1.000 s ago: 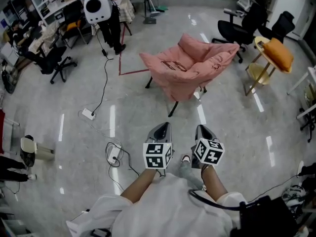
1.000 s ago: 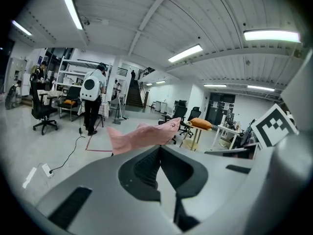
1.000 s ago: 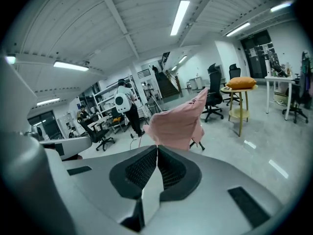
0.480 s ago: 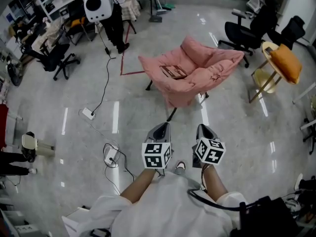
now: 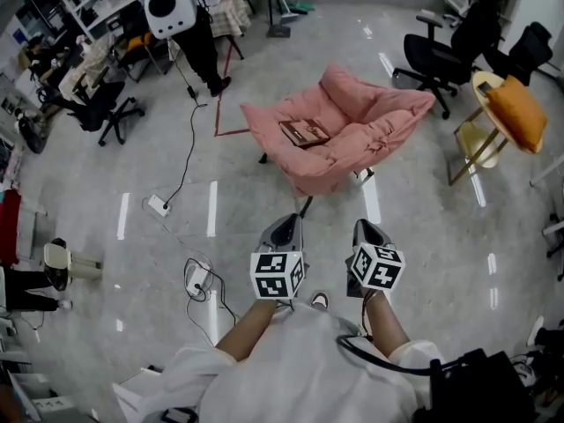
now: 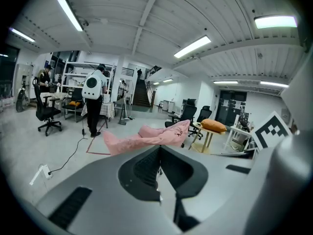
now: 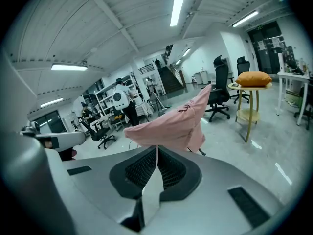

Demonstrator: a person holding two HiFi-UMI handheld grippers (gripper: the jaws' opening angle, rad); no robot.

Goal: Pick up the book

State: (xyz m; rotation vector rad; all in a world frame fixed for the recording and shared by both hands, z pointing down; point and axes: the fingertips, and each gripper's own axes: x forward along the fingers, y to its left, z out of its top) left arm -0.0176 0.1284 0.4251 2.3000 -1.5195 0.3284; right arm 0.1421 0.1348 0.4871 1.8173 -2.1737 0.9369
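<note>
A brown book lies flat on the seat of a pink cushioned chair in the upper middle of the head view. Both grippers are held side by side well short of the chair, pointing toward it over bare floor. My left gripper is shut with nothing between its jaws, and my right gripper is shut and empty too. The left gripper view shows the pink chair just beyond the closed left gripper. In the right gripper view the chair rises above the closed right gripper; the book is hidden in both gripper views.
A yellow side table with an orange cushion stands right of the chair, black office chairs behind it. A person with a white backpack stands at the back left. Cables and a power strip lie on the floor at left.
The pink chair and book have drawn nearer and shifted down-left in the head view as the person walks toward them. Both grippers stay shut, side by side.
</note>
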